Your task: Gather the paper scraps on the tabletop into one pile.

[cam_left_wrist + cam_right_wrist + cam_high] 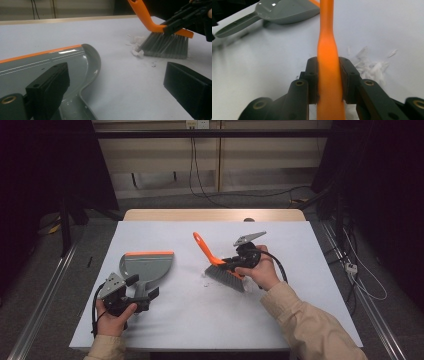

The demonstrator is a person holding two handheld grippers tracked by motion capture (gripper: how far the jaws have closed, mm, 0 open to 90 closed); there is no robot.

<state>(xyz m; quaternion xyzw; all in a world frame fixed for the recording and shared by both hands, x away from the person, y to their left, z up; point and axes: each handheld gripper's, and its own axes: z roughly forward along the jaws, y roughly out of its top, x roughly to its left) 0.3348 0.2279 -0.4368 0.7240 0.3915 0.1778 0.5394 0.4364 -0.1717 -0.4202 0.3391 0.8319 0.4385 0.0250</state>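
Observation:
A small brush with an orange handle [204, 249] and grey bristles [225, 277] stands tilted on the white table, bristles down beside a little heap of white paper scraps [206, 279]. My right gripper [227, 265] is shut on the orange handle [327, 45] just above the bristles, and the scraps [369, 66] lie right of its jaws. A grey dustpan [147, 265] with an orange lip lies flat at the left. My left gripper [142, 292] stands open at the dustpan's handle end, its jaws spread wide over the pan [50, 62]. From there the brush [162, 45] shows farther off.
A white sheet [200, 320] covers the table, with a wooden edge [215, 215] showing at the back. Cables run across the floor behind the table and on its right. The dustpan [284, 11] lies beyond the brush handle in the right gripper view.

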